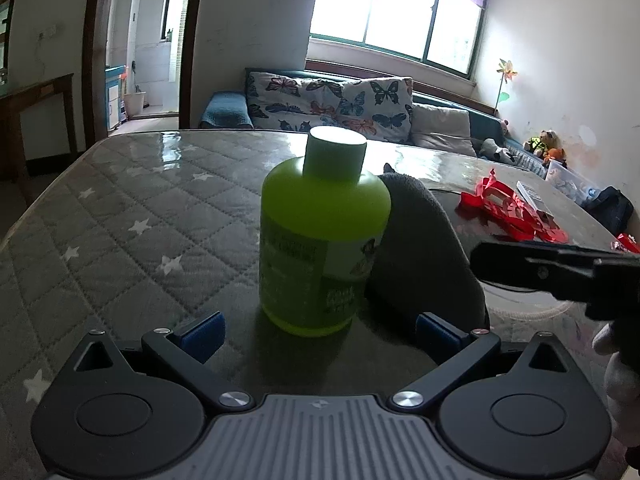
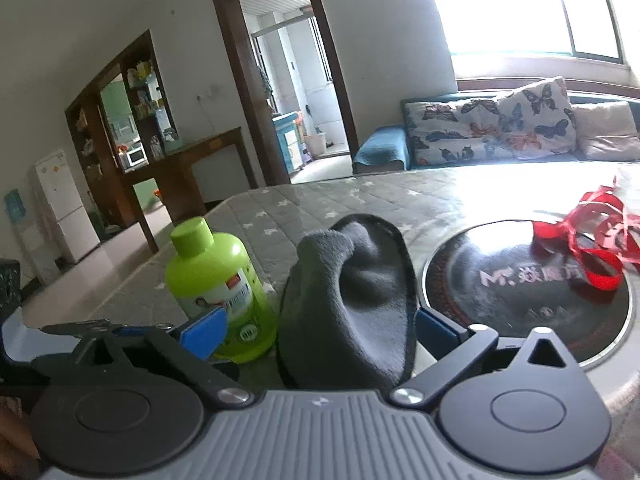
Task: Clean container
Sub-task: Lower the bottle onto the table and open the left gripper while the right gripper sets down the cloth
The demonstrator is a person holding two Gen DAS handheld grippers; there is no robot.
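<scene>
Nearest, at the bottom of the left wrist view, the left gripper (image 1: 319,333) stands with its blue-padded fingers (image 1: 202,334) spread wide and empty; the lime-green plastic bottle with a pale green cap (image 1: 324,236) stands upright just beyond the gap, touching neither pad. At the bottom of the right wrist view, the right gripper (image 2: 319,333) is likewise spread, and the dark grey fleece cloth (image 2: 352,300) rises between its fingers, bunched, though contact with the pads is unclear. The bottle stands left of the cloth. Further right lies a round black glass hotplate (image 2: 500,292) under red ribbon (image 2: 592,248) on the grey star-quilted tabletop (image 1: 132,216).
</scene>
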